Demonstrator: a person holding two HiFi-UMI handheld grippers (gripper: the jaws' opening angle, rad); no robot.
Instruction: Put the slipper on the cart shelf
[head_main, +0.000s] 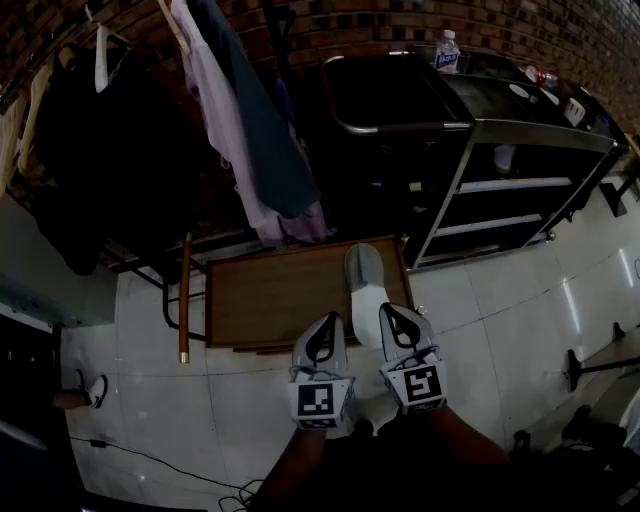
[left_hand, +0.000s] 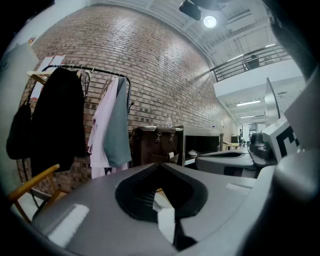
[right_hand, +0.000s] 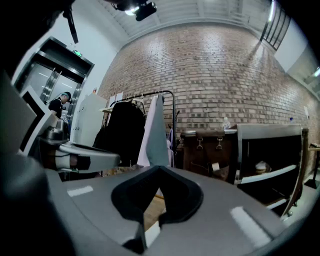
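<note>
A pale grey slipper (head_main: 365, 280) lies on the right end of a low wooden table (head_main: 270, 300), its heel hanging over the near edge. My left gripper (head_main: 325, 322) and right gripper (head_main: 398, 312) hover side by side just short of it, the slipper's near end between them. Both are shut and hold nothing. Through the left gripper's (left_hand: 159, 166) jaw window a pale strip shows below, and likewise under the right gripper (right_hand: 159, 169). The black cart (head_main: 520, 135) stands at the far right with pale shelves (head_main: 510, 185); it also shows in the right gripper view as the cart (right_hand: 270, 150).
A clothes rack with hanging garments (head_main: 250, 130) stands behind the table, before a brick wall. A water bottle (head_main: 447, 50) sits on the cart top. A brown trunk (right_hand: 207, 150) stands beside the cart. A wooden chair leg (head_main: 185, 300) and a floor cable (head_main: 150, 460) lie left.
</note>
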